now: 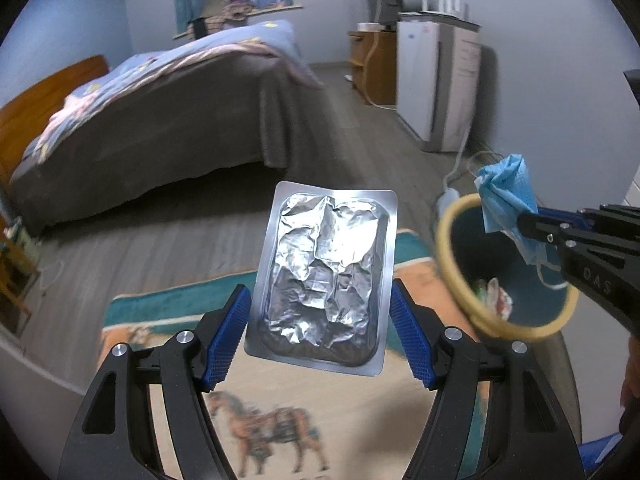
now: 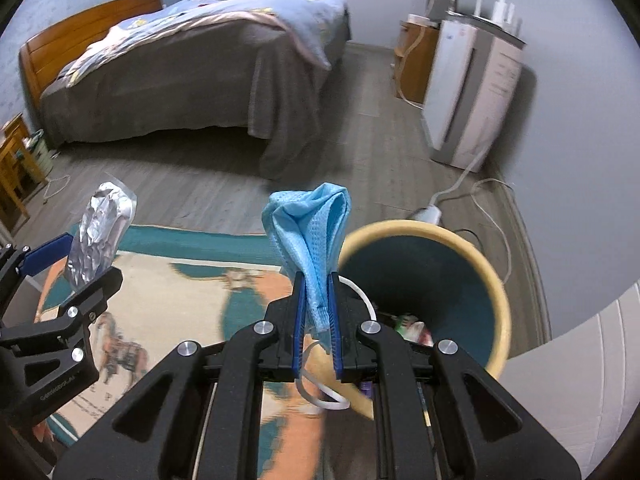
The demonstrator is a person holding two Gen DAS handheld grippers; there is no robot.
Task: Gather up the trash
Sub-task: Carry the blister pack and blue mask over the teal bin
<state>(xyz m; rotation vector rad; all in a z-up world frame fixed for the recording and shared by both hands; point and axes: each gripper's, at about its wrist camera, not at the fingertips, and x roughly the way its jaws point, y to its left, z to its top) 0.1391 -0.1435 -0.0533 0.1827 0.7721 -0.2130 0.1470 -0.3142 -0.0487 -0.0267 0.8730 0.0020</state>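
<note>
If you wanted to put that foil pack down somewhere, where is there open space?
Open wood floor lies between the bed and the horse rug; the rug itself looks bare too. It is crowded around the bin, with cables and the white cabinet close by.

left gripper [image 1: 320,312]: matte black plastic frame, two long arms with teardrop cut-outs
left pads [image 1: 226,340]: bright blue, finely ribbed, wedge-shaped
left fasteners: round silver bolt heads at the arm pivots, two per side
left marking: small white lettering on the side of the body, seen from the right wrist view
right gripper [image 2: 316,316]: same black frame, blue ribbed pads [image 2: 297,320], four silver bolt heads
right marking: raised letters "DAS" on its flank, left wrist view
</note>
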